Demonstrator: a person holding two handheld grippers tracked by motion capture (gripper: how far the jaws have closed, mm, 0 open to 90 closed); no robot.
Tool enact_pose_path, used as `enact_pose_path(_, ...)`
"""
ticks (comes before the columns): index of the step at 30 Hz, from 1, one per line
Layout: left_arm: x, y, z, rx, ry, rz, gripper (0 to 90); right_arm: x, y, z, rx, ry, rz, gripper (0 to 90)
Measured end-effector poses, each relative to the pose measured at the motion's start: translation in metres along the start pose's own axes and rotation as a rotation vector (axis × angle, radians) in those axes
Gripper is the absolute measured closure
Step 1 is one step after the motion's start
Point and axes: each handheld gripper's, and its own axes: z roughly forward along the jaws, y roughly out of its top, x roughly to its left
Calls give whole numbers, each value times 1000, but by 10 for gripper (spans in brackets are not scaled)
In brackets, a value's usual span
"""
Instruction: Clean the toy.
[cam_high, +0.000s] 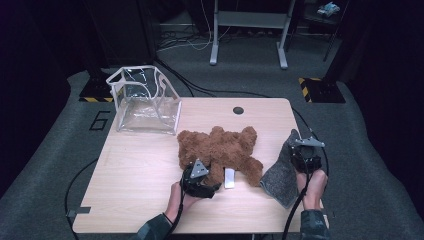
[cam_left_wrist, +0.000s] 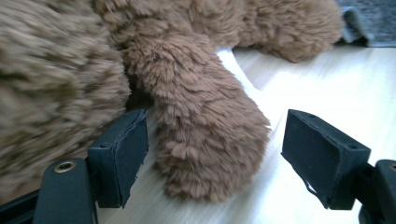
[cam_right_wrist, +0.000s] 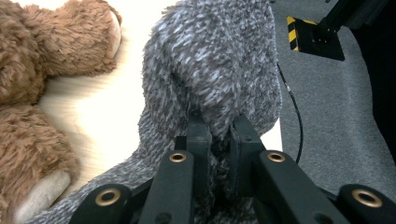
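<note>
A brown plush bear (cam_high: 220, 150) lies flat in the middle of the wooden table (cam_high: 140, 175). My left gripper (cam_high: 200, 182) sits at the bear's near side. In the left gripper view its jaws stand open (cam_left_wrist: 212, 158) around one furry limb (cam_left_wrist: 205, 135), the left pad close to the fur, the right pad apart from it. A grey fuzzy cloth (cam_high: 282, 172) is lifted at the table's right edge. My right gripper (cam_high: 306, 155) is shut on a fold of that cloth (cam_right_wrist: 210, 79), which drapes up over the jaws (cam_right_wrist: 219, 140).
A clear plastic bag with white trim (cam_high: 145, 102) stands open at the table's far left. A white label (cam_high: 229, 178) lies by the bear. A round hole (cam_high: 238, 110) marks the table's far edge. Beyond are grey carpet, cables and a metal frame (cam_high: 250, 30).
</note>
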Motion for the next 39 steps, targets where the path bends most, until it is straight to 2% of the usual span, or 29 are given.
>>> enact_pose_path(8,-6,0,13,45,51,-13,264,3,-4,5,14,7,10,811)
enact_pose_path(10,-8,-2,16,54,62,-16,319,2,-4,5,15,8,5,811)
enact_pose_path(13,-10,-3,17,61,88,-20,453,1,-5,5,16,8,14,811)
enact_pose_path(21,-6,-2,15,42,99,2,615,0,-11,9,34,13,16,810)
enact_pose_path(28,0,2,10,10,100,9,667,3,-15,11,43,21,35,808)
enact_pose_path(32,3,8,7,-8,105,36,688,2,-17,13,47,24,20,808)
enact_pose_path(34,4,11,6,-10,101,39,696,3,-18,13,51,23,38,808)
enact_pose_path(39,7,21,3,-27,103,59,707,0,-20,13,53,20,31,808)
